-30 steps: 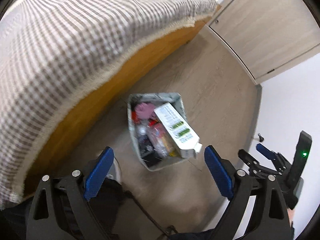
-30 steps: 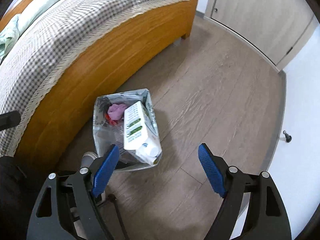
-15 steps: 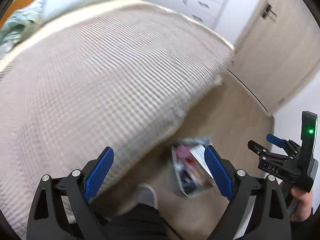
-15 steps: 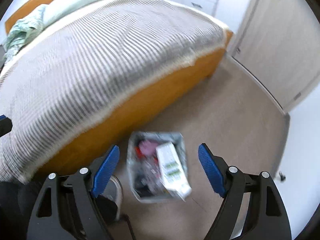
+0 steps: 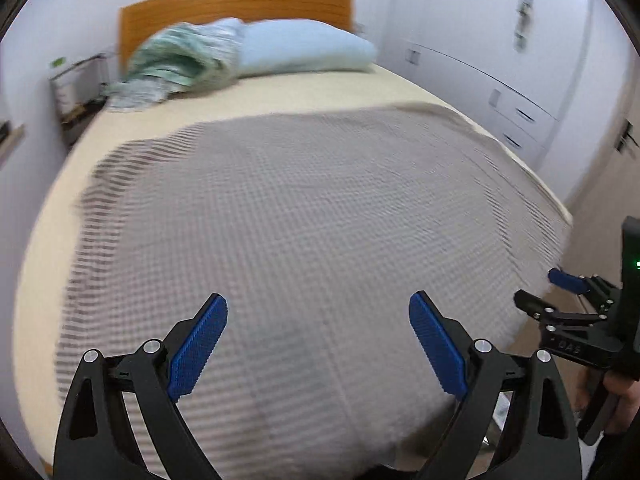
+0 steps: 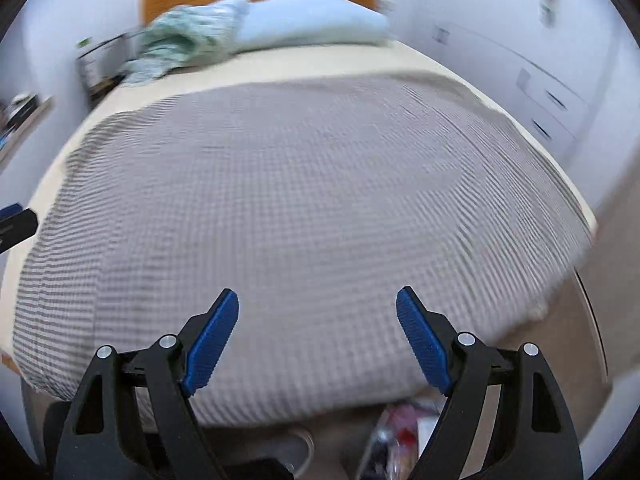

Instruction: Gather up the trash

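Across both wrist views we now look over the bed, where a second ago we looked down at the floor and the trash bag beside the orange bed frame. At nine o'clock in the right wrist view, a blurred shelf juts from the wall. At eleven o'clock lies a crumpled green patterned cloth, soft and bunched, touching a smooth pale blue pillow under the curved wooden headboard. A grey waffle-weave blanket covers the cream sheet through the middle. Our left gripper has its ribbed blue pads apart with nothing between them; our right gripper likewise stands wide and empty. White drawer fronts line the wall at two o'clock. The trash bag has slipped to five o'clock in the right view, blurred, on the floor behind the right finger.
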Available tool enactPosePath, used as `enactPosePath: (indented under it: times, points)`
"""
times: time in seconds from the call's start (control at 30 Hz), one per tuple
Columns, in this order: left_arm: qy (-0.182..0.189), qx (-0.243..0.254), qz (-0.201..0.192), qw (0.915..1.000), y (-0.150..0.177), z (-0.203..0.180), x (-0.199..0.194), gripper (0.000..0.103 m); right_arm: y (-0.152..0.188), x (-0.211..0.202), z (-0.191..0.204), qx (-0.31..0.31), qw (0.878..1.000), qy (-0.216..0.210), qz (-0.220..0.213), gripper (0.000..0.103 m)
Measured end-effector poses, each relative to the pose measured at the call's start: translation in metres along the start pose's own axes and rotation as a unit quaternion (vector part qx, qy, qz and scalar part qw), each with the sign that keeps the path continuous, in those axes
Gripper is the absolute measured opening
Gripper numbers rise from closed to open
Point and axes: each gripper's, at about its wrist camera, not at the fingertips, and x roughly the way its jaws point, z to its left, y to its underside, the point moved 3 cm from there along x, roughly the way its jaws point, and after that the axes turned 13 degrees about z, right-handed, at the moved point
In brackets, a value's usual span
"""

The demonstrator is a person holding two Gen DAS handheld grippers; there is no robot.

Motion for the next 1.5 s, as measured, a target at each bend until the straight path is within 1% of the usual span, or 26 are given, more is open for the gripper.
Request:
enactPosePath:
  times: [0.1,0.2,0.27,0.33,0.4,0.5,0.6,0.67,0.7,0.73,0.77,0.83,0.87,0.9,0.93,1.03,1.17,1.27,1.33,1.4,1.47,1.5]
  points:
    - [-0.022,-0.023,-0.016,0.9994,-0.014,0.040,-0.004,0.092,-0.033,0.006,0.036,-0.041,0.999,-0.007,-0.010,0.078]
    - [-0.039,-0.049,-0.031,0.9975,-0.027,0.076,-0.007,0.092,-0.064,0.013,0.070,-0.067,0.997,-0.018,-0.020,0.078]
    - [-0.060,-0.061,-0.048,0.9952,-0.037,0.100,-0.010,0.092,-0.086,0.014,0.090,-0.076,0.996,-0.027,-0.041,0.078]
    - [-0.079,-0.064,-0.060,0.9930,-0.045,0.120,-0.012,0.092,-0.102,0.017,0.102,-0.081,0.995,-0.031,-0.052,0.078]
    - [-0.092,-0.069,-0.075,0.9906,-0.056,0.137,-0.014,0.095,-0.119,0.019,0.115,-0.083,0.994,-0.034,-0.066,0.078]
    - [-0.101,-0.076,-0.098,0.9871,-0.069,0.157,-0.015,0.095,-0.144,0.020,0.129,-0.077,0.992,-0.038,-0.088,0.078]
    - [-0.105,-0.073,-0.133,0.9828,-0.079,0.168,-0.018,0.095,-0.167,0.021,0.140,-0.070,0.990,-0.049,-0.108,0.078]
    - [-0.108,-0.068,-0.158,0.9792,-0.084,0.170,-0.019,0.095,-0.177,0.016,0.147,-0.068,0.986,-0.063,-0.137,0.078]
    - [-0.110,-0.066,-0.171,0.9770,-0.088,0.172,-0.019,0.095,-0.181,0.012,0.150,-0.065,0.982,-0.067,-0.162,0.078]
    - [-0.115,-0.066,-0.184,0.9740,-0.091,0.174,-0.019,0.095,-0.183,0.005,0.151,-0.064,0.976,-0.072,-0.198,0.078]
    - [-0.116,-0.066,-0.196,0.9715,-0.094,0.175,-0.019,0.095,-0.183,-0.002,0.152,-0.063,0.966,-0.077,-0.238,0.078]
    - [-0.113,-0.067,-0.225,0.9654,-0.099,0.178,-0.022,0.095,-0.184,-0.010,0.152,-0.057,0.957,-0.075,-0.276,0.078]
    - [-0.110,-0.069,-0.238,0.9626,-0.101,0.179,-0.024,0.095,-0.186,-0.012,0.153,-0.055,0.955,-0.073,-0.280,0.078]
    - [-0.110,-0.074,-0.256,0.9576,-0.102,0.180,-0.028,0.095,-0.187,-0.014,0.154,-0.051,0.956,-0.069,-0.281,0.086]
    - [-0.110,-0.077,-0.264,0.9551,-0.104,0.183,-0.029,0.095,-0.189,-0.015,0.156,-0.050,0.955,-0.065,-0.284,0.088]
    - [-0.109,-0.081,-0.279,0.9505,-0.108,0.184,-0.034,0.095,-0.190,-0.023,0.160,-0.058,0.953,-0.058,-0.290,0.088]
    - [-0.125,-0.082,-0.287,0.9463,-0.106,0.178,-0.047,0.095,-0.189,-0.037,0.158,-0.051,0.953,-0.066,-0.293,0.088]
    - [-0.114,-0.088,-0.286,0.9475,-0.099,0.175,-0.060,0.095,-0.188,-0.046,0.155,-0.050,0.954,-0.066,-0.289,0.088]
    - [-0.115,-0.084,-0.290,0.9463,-0.092,0.170,-0.075,0.095,-0.179,-0.060,0.151,-0.052,0.952,-0.064,-0.295,0.088]
    - [-0.113,-0.079,-0.293,0.9460,-0.080,0.161,-0.092,0.095,-0.169,-0.071,0.147,-0.049,0.954,-0.060,-0.289,0.088]
    - [-0.105,-0.076,-0.285,0.9497,-0.071,0.153,-0.103,0.095,-0.155,-0.084,0.142,-0.042,0.960,-0.061,-0.271,0.088]
    - [-0.101,-0.077,-0.275,0.9530,-0.065,0.148,-0.111,0.095,-0.149,-0.088,0.140,-0.042,0.961,-0.063,-0.265,0.088]
